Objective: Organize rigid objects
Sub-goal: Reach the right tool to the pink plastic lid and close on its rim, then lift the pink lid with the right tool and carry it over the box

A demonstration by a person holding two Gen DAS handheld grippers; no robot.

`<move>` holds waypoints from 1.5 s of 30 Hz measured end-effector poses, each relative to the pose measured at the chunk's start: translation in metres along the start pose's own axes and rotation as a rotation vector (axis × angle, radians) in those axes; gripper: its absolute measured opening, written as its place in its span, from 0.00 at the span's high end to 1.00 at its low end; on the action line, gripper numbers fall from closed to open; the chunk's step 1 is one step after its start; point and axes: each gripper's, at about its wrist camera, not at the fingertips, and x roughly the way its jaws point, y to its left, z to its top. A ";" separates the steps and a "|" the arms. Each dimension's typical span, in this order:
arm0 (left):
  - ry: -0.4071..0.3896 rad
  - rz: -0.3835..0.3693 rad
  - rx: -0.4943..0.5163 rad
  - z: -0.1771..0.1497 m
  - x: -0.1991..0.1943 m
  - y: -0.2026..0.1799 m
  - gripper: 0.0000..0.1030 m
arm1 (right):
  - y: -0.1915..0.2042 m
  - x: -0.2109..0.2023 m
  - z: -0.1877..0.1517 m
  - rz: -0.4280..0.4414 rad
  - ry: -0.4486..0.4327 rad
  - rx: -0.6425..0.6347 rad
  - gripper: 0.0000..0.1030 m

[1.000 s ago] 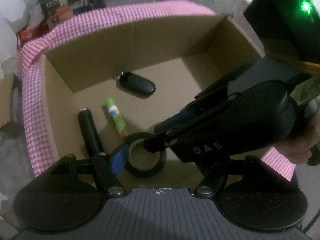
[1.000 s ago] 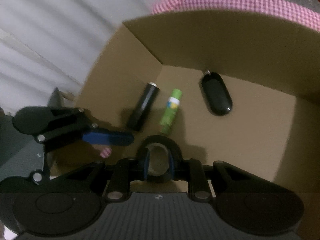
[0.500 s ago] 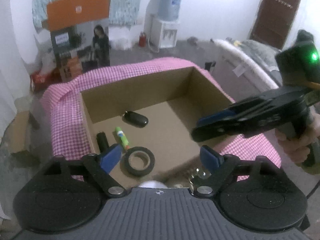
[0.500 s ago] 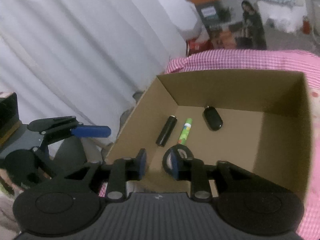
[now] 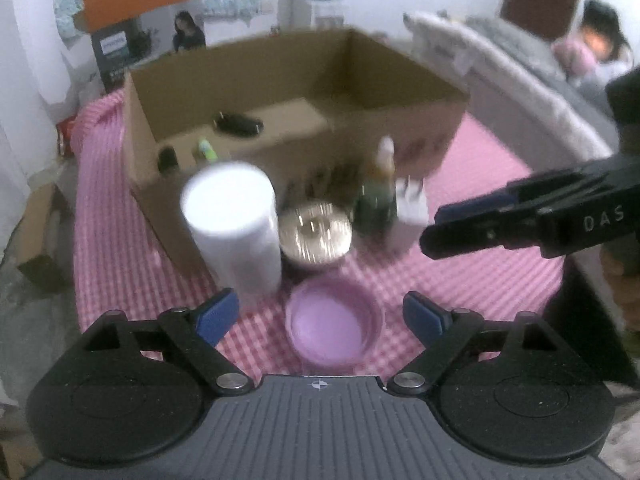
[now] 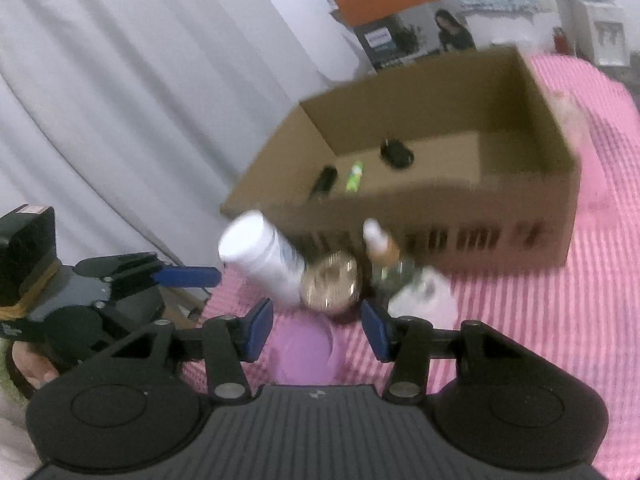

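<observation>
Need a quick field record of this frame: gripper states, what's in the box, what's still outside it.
left gripper: open, empty, above the purple lid
right gripper: open, empty
container: cardboard box on pink checked cloth
in box: black key fob, green tube, black cylinder
outside, in front of box: white bottle, gold round lid, dark spray bottle, white plug-like item, purple lid
image quality: motion-blurred; small items hard to identify
</observation>
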 end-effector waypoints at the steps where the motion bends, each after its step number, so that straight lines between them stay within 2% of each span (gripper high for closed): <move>1: 0.012 0.000 0.008 -0.004 0.005 -0.001 0.13 | 0.000 0.003 -0.005 -0.010 0.000 0.002 0.50; 7: 0.076 -0.007 0.022 -0.011 0.030 -0.002 0.15 | 0.003 0.032 -0.028 -0.069 0.043 -0.008 0.60; 10: 0.079 -0.001 0.018 -0.013 0.034 -0.001 0.24 | 0.006 0.042 -0.035 -0.074 0.056 -0.028 0.65; 12: 0.077 -0.006 0.014 -0.014 0.037 -0.001 0.34 | 0.010 0.047 -0.035 -0.071 0.067 -0.041 0.69; 16: 0.066 -0.014 0.016 -0.014 0.040 -0.002 0.35 | 0.013 0.059 -0.036 -0.084 0.088 -0.064 0.73; 20: 0.051 -0.034 0.039 -0.021 0.043 -0.022 0.35 | 0.011 0.062 -0.037 -0.096 0.095 -0.070 0.75; 26: 0.040 -0.064 0.101 -0.018 0.051 -0.046 0.35 | -0.002 0.045 -0.041 -0.136 0.093 -0.041 0.75; 36: 0.048 -0.029 0.154 -0.012 0.063 -0.058 0.27 | -0.017 0.030 -0.044 -0.179 0.082 -0.006 0.75; 45: 0.038 -0.019 0.167 -0.010 0.075 -0.062 0.30 | -0.021 0.041 -0.042 -0.170 0.087 -0.021 0.75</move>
